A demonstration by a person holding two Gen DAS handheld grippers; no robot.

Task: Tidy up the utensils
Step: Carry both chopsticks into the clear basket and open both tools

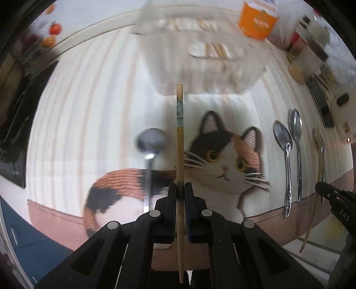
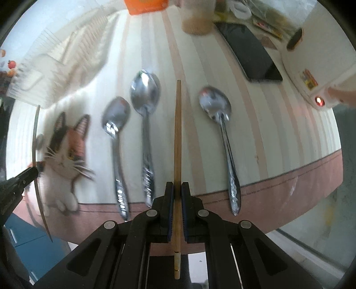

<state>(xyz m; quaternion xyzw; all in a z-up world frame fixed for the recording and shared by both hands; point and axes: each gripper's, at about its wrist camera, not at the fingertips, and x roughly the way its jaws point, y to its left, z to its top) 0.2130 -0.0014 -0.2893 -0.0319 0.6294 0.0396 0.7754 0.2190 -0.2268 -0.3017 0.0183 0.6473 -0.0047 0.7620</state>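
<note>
My left gripper [image 1: 180,187] is shut on a wooden chopstick [image 1: 179,142] with a green patterned band, held above the cat placemat [image 1: 224,160] and pointing at the clear utensil organizer [image 1: 200,53]. A spoon [image 1: 149,153] lies on the mat left of it. My right gripper [image 2: 177,186] is shut on a second plain wooden chopstick [image 2: 177,133], held over the mat's front edge between three steel spoons [image 2: 144,115] [image 2: 114,133] [image 2: 220,124]. The organizer [image 2: 55,73] shows at the far left in the right wrist view. The right gripper also shows at the right edge of the left wrist view [image 1: 320,187].
An orange carton [image 1: 258,20], jars and clutter [image 1: 304,44] stand at the back right. A black phone [image 2: 251,53] and a cup [image 2: 197,20] lie beyond the spoons. The mat's pink border [image 2: 278,191] marks the front edge, with blue floor [image 1: 24,242] below.
</note>
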